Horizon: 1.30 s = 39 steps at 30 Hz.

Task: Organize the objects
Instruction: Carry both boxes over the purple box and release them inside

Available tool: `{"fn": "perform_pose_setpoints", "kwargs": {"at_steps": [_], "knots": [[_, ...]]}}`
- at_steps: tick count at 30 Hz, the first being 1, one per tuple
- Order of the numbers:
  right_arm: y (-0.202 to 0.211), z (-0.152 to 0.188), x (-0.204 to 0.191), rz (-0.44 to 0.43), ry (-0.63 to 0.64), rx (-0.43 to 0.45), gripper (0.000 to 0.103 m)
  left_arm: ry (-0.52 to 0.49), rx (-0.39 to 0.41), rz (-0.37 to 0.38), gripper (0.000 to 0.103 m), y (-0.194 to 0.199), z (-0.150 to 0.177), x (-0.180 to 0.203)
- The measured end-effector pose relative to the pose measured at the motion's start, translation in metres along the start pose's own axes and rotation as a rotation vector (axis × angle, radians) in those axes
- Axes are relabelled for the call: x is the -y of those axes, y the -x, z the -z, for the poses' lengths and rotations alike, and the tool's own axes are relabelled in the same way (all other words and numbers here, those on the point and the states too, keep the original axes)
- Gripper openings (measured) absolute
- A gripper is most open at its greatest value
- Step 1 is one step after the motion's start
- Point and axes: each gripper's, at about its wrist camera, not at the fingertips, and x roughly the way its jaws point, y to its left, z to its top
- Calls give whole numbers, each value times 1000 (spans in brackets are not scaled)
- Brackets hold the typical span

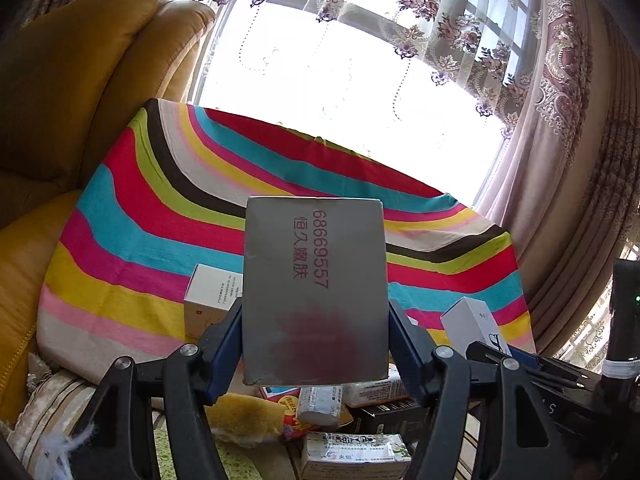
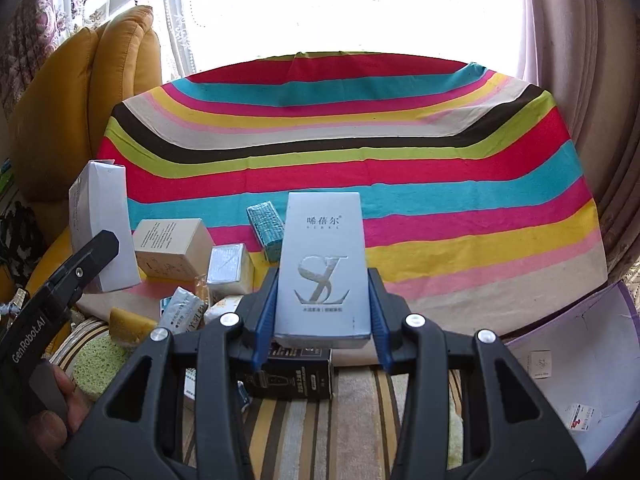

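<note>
My left gripper (image 1: 315, 344) is shut on a grey box (image 1: 315, 288) with red numbers printed on it, held upright above the pile; the same box shows at the left of the right wrist view (image 2: 100, 224). My right gripper (image 2: 322, 316) is shut on a silver-white box (image 2: 323, 264) with an "SL" logo, held upright; it also shows at the right of the left wrist view (image 1: 474, 326). Below lies a pile of small boxes and packets (image 2: 188, 264).
A striped cloth (image 2: 400, 152) covers the surface behind. A yellow armchair (image 1: 60, 100) stands at left. A black box (image 2: 296, 376) lies under my right gripper. An open purple-white box (image 2: 568, 368) sits at right. Sponges (image 2: 100, 356) lie at lower left. Curtains hang at right.
</note>
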Motion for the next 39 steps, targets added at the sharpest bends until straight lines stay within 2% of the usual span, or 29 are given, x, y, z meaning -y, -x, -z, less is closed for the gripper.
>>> {"fn": "perform_pose_setpoints", "kwargs": {"at_steps": [9, 14, 25, 39], "knots": [[32, 28, 70, 92, -97, -8, 45, -150, -103, 202, 67, -13, 15, 74], [48, 43, 111, 141, -160, -9, 45, -225, -165, 287, 67, -18, 29, 115], [77, 68, 183, 260, -219, -19, 45, -325, -282, 411, 67, -29, 55, 179], [102, 110, 233, 345, -323, -56, 46, -475, -344, 558, 67, -25, 84, 251]]}}
